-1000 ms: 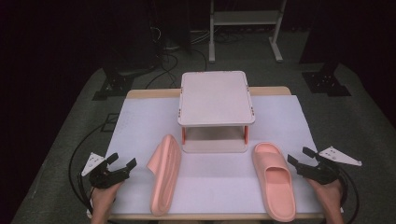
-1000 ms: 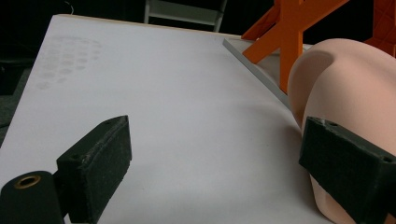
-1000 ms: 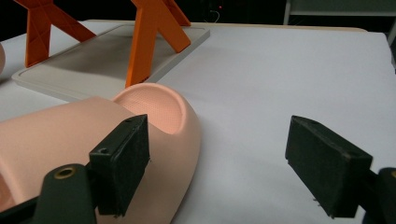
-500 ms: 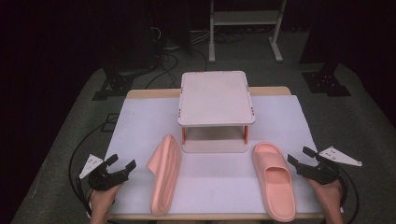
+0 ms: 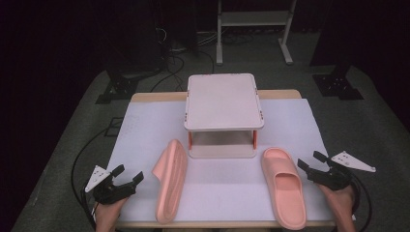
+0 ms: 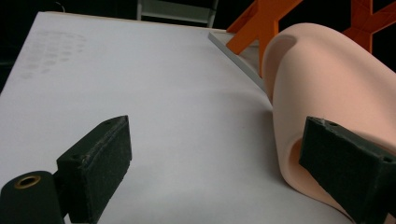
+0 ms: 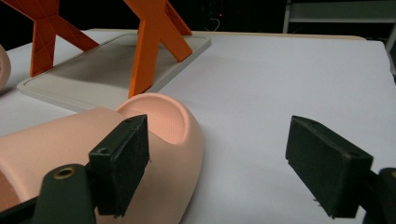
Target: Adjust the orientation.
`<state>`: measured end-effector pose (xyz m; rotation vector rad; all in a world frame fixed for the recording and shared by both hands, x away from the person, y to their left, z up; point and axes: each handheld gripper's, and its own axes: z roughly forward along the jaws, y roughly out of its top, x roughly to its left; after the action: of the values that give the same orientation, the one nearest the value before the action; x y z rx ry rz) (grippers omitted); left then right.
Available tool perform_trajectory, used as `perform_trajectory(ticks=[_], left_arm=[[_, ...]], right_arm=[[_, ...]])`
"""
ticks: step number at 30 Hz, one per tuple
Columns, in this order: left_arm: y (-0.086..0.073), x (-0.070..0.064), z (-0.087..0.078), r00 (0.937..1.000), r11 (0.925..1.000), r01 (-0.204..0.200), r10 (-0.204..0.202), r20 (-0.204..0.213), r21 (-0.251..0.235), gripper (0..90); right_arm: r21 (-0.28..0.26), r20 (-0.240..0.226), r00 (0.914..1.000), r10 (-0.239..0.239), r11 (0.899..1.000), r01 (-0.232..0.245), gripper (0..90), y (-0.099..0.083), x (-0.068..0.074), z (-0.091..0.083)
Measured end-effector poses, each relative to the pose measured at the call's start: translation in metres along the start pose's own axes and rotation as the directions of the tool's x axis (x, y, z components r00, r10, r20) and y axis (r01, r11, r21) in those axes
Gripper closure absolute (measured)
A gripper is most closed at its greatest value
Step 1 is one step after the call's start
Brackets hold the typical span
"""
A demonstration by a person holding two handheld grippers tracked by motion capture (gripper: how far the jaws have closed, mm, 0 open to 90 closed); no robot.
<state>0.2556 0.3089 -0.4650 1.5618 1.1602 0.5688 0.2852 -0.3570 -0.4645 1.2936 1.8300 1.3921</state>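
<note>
Nearest the person, the left gripper (image 5: 124,178) sits at the front left corner of the white table cover (image 5: 145,130), jaws apart and holding nothing. The right gripper (image 5: 313,165) sits at the front right edge, jaws likewise apart and empty.

Taking the two-tier shoe rack (image 5: 223,101) as the landmark: the left slipper (image 5: 170,181) lies in front of the rack's left leg, tipped up on its side edge, its long axis running front to back and leaning slightly left toward the near edge. It lies just to the right of the left gripper, which is the nearer tool; in the left gripper view the slipper's curved upper (image 6: 327,98) rises just beside the right-hand jaw. The right slipper (image 5: 284,186) lies sole-down in front of the rack's right leg, long axis also front to back, just left of the right gripper; in the right gripper view its toe end (image 7: 159,121) lies beside that view's left-hand jaw.

Against the earlier frames, slippers and rack have not shifted, and both grippers sit almost where they were, equally wide.
</note>
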Motion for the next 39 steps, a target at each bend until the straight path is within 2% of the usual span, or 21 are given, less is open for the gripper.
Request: perform_trajectory(ticks=[20,29,32,39], left_arm=[[-0.004,-0.013,0.013,0.9971,0.9946,-0.059,0.054,0.053,0.085,9.2],[-0.005,-0.017,0.017,0.9958,0.9926,-0.075,0.070,0.060,0.095,9.3],[-0.005,-0.019,0.018,0.9934,0.9884,-0.105,0.099,0.059,0.110,13.3],[-0.005,-0.021,0.021,0.9943,0.9868,-0.100,0.094,0.051,0.128,14.3]], right_arm=[[-0.010,-0.004,1.0000,0.004,1.000,-0.004,20.8,0.000,0.000,0.000],[-0.012,-0.007,1.0000,0.005,1.000,-0.005,20.8,0.000,0.000,0.000],[-0.011,-0.011,0.9999,0.006,1.000,-0.006,20.8,0.000,0.000,0.000],[-0.013,-0.013,0.9999,0.010,1.000,-0.010,20.6,0.001,0.001,-0.001]])
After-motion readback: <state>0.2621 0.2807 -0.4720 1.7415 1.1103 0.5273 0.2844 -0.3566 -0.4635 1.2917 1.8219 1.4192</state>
